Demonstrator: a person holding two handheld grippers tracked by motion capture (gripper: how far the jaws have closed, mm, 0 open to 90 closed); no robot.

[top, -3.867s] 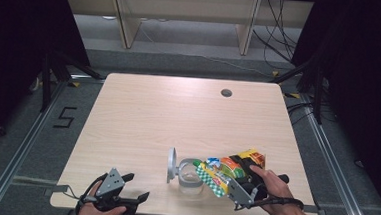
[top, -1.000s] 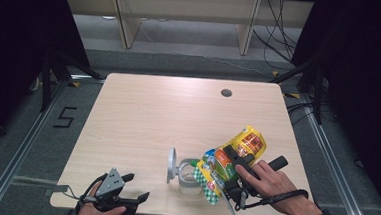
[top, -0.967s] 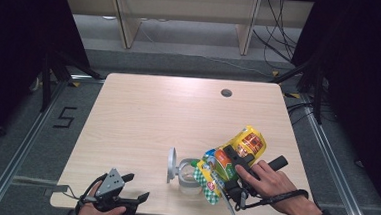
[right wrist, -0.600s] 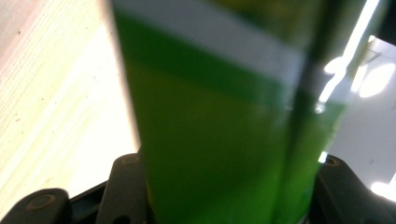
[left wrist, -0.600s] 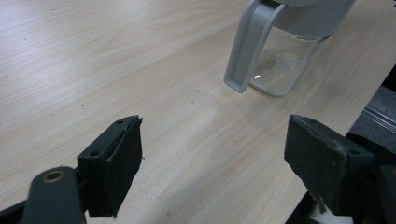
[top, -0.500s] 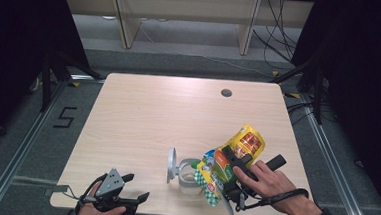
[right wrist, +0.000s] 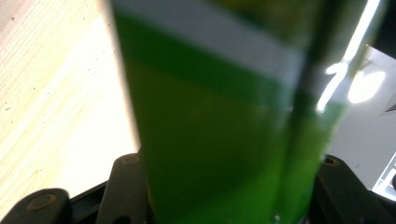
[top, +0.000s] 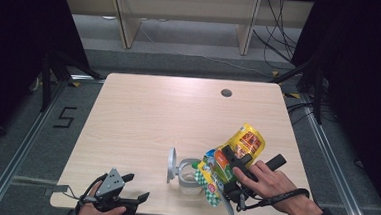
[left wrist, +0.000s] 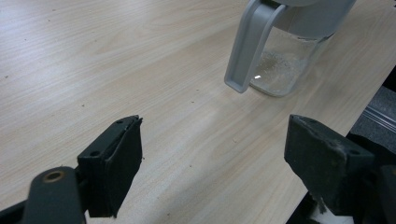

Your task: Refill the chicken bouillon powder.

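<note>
A clear jar (top: 188, 177) stands near the table's front edge, its grey lid (top: 171, 164) flipped open to the left. My right gripper (top: 229, 166) is shut on a yellow, green and orange pouch (top: 244, 143). The pouch tilts so that its checked lower end hangs at the jar's right rim. In the right gripper view the green pouch (right wrist: 219, 116) sits blurred between the two jaws. My left gripper (top: 125, 192) rests open at the front left edge, apart from the jar. In its own view, the left gripper (left wrist: 210, 158) faces the jar (left wrist: 285, 65), which has pale grains at its bottom.
The wooden table (top: 153, 115) has a round cable hole (top: 226, 93) at its far right. Its front edge lies just below both hands. Shelving and cables stand on the floor beyond the far edge.
Since the oldest frame my right hand has lifted the pouch's far end, tipping it more steeply toward the jar. Over the last second nothing visibly moved.
</note>
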